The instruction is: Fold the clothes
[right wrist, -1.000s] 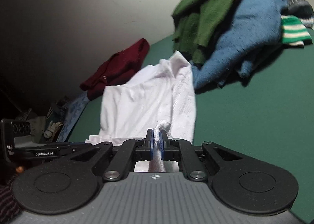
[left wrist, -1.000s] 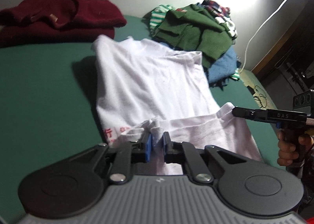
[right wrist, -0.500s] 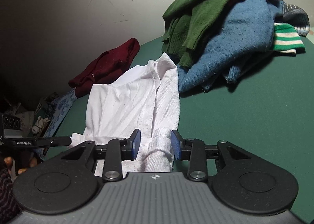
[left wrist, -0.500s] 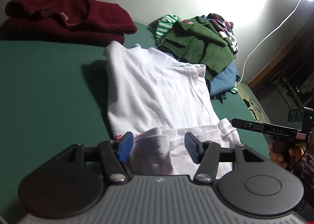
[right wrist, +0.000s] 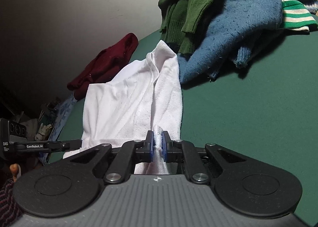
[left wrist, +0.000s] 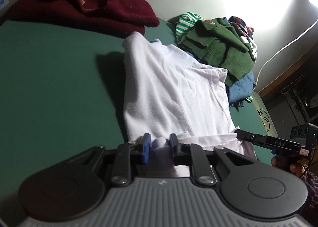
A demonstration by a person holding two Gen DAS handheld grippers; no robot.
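Note:
A white shirt [left wrist: 174,92] lies on the green table [left wrist: 51,80], partly folded lengthwise; it also shows in the right wrist view [right wrist: 131,99]. My left gripper [left wrist: 158,144] stands at the shirt's near hem with a bunch of white fabric between its narrowed jaws, pads close to the cloth on both sides. My right gripper [right wrist: 157,144] is shut on the hem at the shirt's other near corner. Each gripper's side shows in the other's view: the right one [left wrist: 258,139], the left one [right wrist: 47,145].
A folded dark red sweater [left wrist: 83,6] lies at the far left of the table. A pile of green, blue and striped clothes [left wrist: 222,44] sits behind the shirt, also seen in the right wrist view [right wrist: 224,18]. A white cable [left wrist: 278,52] hangs at the wall.
Both grippers opened half a second ago, then closed again on the shirt's near hem. The right one is fully pinched; the left one has narrowed around a fabric bunch.

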